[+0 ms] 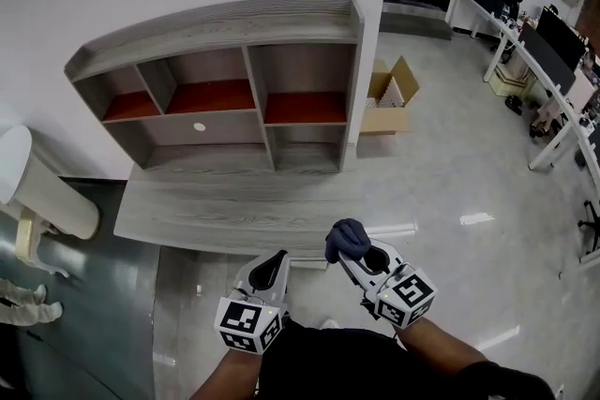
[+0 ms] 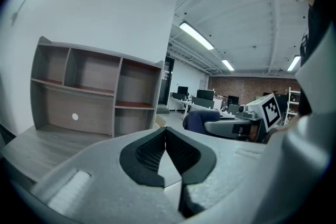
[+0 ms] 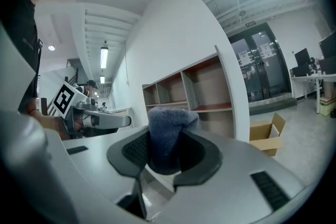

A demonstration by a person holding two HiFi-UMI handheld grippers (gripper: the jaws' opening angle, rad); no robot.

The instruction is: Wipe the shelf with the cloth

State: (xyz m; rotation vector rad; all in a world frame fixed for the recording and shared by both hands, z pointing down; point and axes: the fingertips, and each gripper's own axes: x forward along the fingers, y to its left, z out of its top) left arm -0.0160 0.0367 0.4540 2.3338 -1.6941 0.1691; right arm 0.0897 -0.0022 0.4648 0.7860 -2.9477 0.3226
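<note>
A grey wooden shelf unit (image 1: 225, 89) with several open cubbies and red boards stands against the white wall on a low grey desk top (image 1: 225, 206). My right gripper (image 1: 352, 253) is shut on a dark blue cloth (image 1: 347, 239), which bulges up between the jaws (image 3: 167, 136), near the desk's front edge. My left gripper (image 1: 272, 269) sits just left of it, jaws shut with nothing in them (image 2: 165, 150). Both hang in front of the desk, well short of the shelf (image 3: 189, 94).
An open cardboard box (image 1: 389, 98) stands on the floor right of the shelf. A white bin-like object (image 1: 42, 187) is at far left. Office desks with monitors (image 1: 548, 51) line the right side. Glossy floor lies under the grippers.
</note>
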